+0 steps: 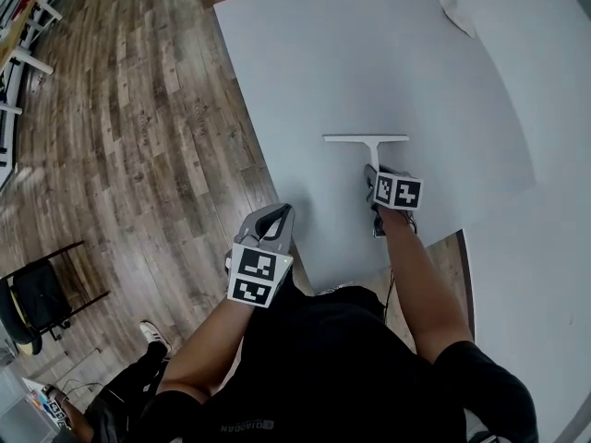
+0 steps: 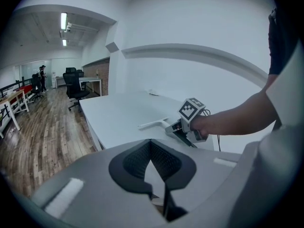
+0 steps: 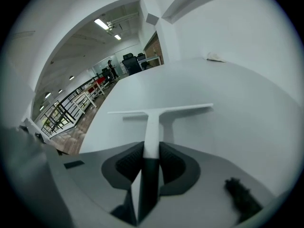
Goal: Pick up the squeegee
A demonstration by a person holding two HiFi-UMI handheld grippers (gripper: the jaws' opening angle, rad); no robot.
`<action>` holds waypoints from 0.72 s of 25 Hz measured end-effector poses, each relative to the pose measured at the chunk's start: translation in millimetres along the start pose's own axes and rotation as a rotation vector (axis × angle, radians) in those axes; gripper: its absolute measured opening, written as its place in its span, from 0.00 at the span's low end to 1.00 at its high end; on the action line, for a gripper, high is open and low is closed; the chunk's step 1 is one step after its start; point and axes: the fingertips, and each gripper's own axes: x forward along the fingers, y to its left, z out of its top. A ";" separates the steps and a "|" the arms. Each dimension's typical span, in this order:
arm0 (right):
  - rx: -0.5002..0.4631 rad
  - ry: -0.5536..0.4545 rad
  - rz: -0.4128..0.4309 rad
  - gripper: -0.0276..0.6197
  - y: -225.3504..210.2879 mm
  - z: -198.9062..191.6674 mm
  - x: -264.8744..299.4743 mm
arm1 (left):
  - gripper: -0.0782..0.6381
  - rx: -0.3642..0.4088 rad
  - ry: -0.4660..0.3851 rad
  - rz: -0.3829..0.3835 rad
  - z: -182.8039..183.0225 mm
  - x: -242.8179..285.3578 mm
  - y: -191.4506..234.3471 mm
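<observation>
Squeegee (image 1: 367,144) lies near the front edge of the white surface (image 1: 351,53), T-blade away from the person, handle pointing back at them. R gripper (image 1: 373,170) comes down steeply on the handle. In the right gripper view the white handle runs straight btwn its jaws w/ both pads against it, so the grip looks made, abt midway along the handle. Can't tell if the blade has left the surface yet. L gripper (image 1: 275,220) hangs off the surface edge over the wood floor (image 1: 138,155), jaws closed on nothing, well apart from the squeegee.

Step in hand, as I read it: the lift. To do it well:
- Squeeze firm. Handle is slim & smooth-looking, could twist in the pads.
- Lift straight up, no wrist roll, so the long blade rides level & doesn't drag or pivot on one end.
- Go slow till the blade is free.
- L gripper is best held clear.
</observation>
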 end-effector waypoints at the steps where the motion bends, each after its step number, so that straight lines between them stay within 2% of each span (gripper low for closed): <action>1: 0.004 -0.013 0.010 0.19 1.6 2.8 -5.1 | 0.12 0.001 -0.011 0.006 5.2 -2.4 -1.1; 8: 0.019 -0.112 0.108 0.19 12.3 10.8 -50.7 | 0.12 -0.026 -0.071 0.017 23.2 -10.3 -26.6; 14: -0.003 -0.210 0.216 0.19 30.8 11.4 -118.5 | 0.12 -0.072 -0.111 0.010 42.0 -14.8 -56.6; 18: -0.002 -0.291 0.295 0.19 37.7 14.6 -170.8 | 0.12 -0.045 -0.144 0.011 54.7 -20.1 -90.5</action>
